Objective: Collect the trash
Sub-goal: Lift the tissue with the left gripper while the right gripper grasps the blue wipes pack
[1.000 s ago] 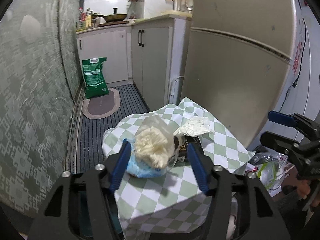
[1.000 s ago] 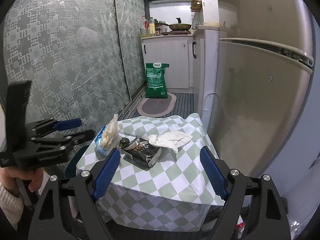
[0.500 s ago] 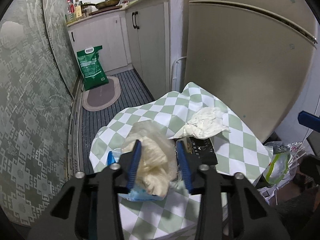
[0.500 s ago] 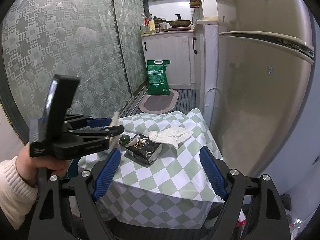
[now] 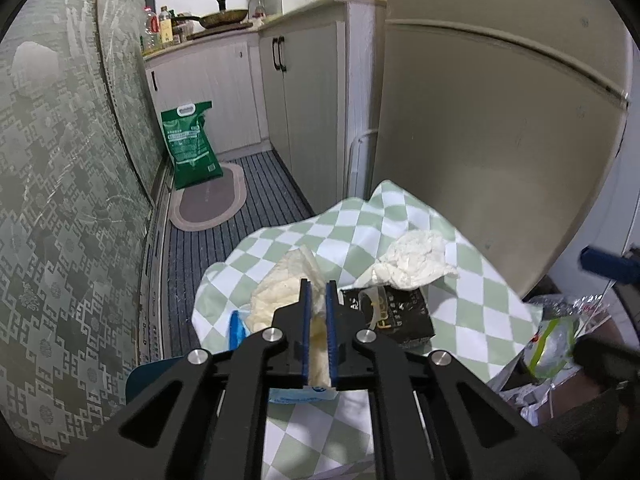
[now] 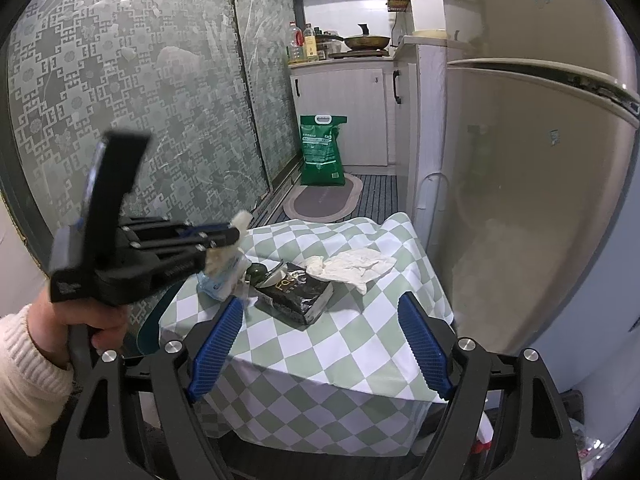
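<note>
A: One piece taken: left gripper (image 5: 317, 300) has just clamped the soft bag (image 5: 276, 296) at the table's (image 6: 360, 340) near-left edge.
B: Light, squashy; its crumpled top suits. Right gripper (image 6: 320, 340) gapes wide, empty.

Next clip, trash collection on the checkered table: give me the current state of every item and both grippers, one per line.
left gripper: shut on the cream plastic bag, jaws just closed.
cream plastic bag: crumpled, pinched, still on the table.
black box: lying flat, flap torn open.
white tissue: crumpled, resting partly on the black box.
right gripper: open, empty, short of the table.
fridge: doors closed.
green sack: upright on the floor.
</note>
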{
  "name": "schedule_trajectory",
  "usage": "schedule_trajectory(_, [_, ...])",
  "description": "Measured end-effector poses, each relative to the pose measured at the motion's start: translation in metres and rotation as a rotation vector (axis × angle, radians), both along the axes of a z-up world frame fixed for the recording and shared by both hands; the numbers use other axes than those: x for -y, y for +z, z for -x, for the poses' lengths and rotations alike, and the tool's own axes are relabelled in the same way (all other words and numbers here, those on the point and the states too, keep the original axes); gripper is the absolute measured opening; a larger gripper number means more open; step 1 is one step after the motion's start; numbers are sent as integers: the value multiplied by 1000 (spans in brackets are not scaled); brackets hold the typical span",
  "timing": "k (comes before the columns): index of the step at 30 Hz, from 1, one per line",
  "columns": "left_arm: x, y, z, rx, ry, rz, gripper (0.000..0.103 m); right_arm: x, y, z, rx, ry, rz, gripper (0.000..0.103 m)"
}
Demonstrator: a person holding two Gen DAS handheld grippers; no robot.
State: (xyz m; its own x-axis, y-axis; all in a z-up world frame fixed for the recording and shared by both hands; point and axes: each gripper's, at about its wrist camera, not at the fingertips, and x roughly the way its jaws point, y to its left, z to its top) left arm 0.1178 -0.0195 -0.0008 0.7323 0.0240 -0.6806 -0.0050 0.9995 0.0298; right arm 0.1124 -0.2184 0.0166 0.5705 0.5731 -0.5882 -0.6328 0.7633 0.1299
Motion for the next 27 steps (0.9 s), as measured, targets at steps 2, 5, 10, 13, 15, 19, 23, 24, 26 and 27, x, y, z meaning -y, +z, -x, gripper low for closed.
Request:
schedule_trajectory(2, [-4,8,6,25,1,18,8,-5,-2,1,0,11,7,79])
schedule_trajectory(5, [-10,15,13,51,0,50,8,-14,-6,1,-6,26,16,75])
schedule_trajectory(10, [-26,26,28,88,6,91,7,-32,-9,0,-20,64,4,74])
schedule_trajectory(13, [-35,32,37,107,9,110,7,-45,-11,1,-32,100,-5,71])
schedule_trajectory(15, [-41,34,43,117,13,117,7,-54,-12,1,-29,118,-1,71])
schedule_trajectory(19, [-56,35,54,122,31,140,7,-80,-15,1,-30,180,14,71])
schedule_trajectory(23, [-67,33,63,121,41,145,7,-108,-12,-11,-52,242,52,70])
schedule_trajectory(24, [-70,32,65,121,43,149,7,-114,-13,-15,-64,249,58,66])
schedule_trajectory(26, [-75,31,68,118,48,158,7,-126,-18,-30,-120,265,64,53])
schedule_trajectory(27, [-78,31,69,118,50,161,7,-130,-20,-35,-131,266,71,48])
